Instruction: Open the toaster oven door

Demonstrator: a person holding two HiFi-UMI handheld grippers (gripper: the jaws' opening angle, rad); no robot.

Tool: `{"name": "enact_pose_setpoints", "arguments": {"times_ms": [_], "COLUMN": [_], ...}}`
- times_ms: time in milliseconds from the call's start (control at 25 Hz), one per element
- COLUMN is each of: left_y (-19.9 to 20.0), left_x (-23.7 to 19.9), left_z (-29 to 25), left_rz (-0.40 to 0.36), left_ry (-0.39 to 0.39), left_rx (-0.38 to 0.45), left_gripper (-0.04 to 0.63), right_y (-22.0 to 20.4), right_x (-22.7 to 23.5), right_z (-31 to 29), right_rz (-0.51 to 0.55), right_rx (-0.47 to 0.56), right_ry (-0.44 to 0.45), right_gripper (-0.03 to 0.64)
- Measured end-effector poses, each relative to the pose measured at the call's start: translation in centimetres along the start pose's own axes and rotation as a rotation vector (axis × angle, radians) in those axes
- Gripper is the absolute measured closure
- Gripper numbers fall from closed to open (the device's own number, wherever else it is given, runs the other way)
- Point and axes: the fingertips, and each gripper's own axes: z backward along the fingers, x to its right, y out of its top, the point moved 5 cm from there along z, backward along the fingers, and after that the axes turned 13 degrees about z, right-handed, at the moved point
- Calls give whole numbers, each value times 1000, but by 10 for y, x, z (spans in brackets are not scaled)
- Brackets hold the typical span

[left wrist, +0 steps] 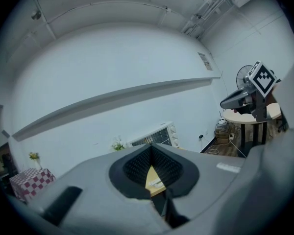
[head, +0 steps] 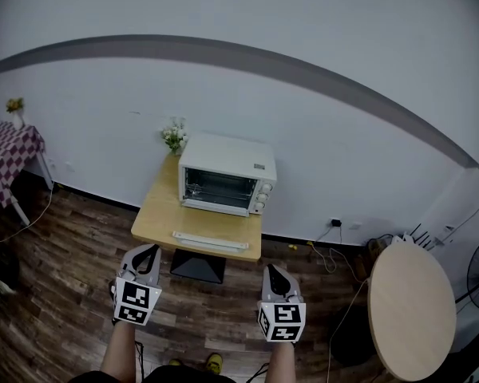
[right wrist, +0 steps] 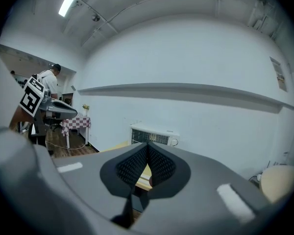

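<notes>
table (head: pixel 156 223), one toaster oven (head: pixel 228 159); one door (head: pixel 218 188), closed

Small wood table (head: pixel 156 222); on it: toaster oven (head: pixel 227 174) at back; flowers (head: pixel 174 136) back-L corner; long white item (head: pixel 209 241) nr front edge.

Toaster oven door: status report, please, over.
Left gripper and right gripper shut, empty, short of the table. Toaster oven door closed, untouched. Long white item lies before it.

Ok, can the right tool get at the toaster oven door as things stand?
Probably not yet: the right tool hangs short of the table, well back from the toaster oven door. The way ahead looks free.
</notes>
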Motion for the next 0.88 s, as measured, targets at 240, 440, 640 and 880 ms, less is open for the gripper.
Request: {"name": "enact_pose_setpoints", "arguments": {"times_ms": [240,440,640,880], "left_y": [9,18,29,35], "left_x": [7,10,12,9], "left_z": [2,-5,-12,-18], "left_rz": [27,27,27,29], "left_ry": [1,-3,-4,-4], "left_rx": [31,47,68,80], "left_gripper": [598,597,598,598], "right_y": [3,10,15,21], "right_x": [14,22,34,41], "right_z": [8,6,5,0], "right_rz": [28,50,48,52], "right_rx": [5,18,25,50], "right_ry": [-22,-26,-40,-54], "right_gripper": [624,624,623,623]}}
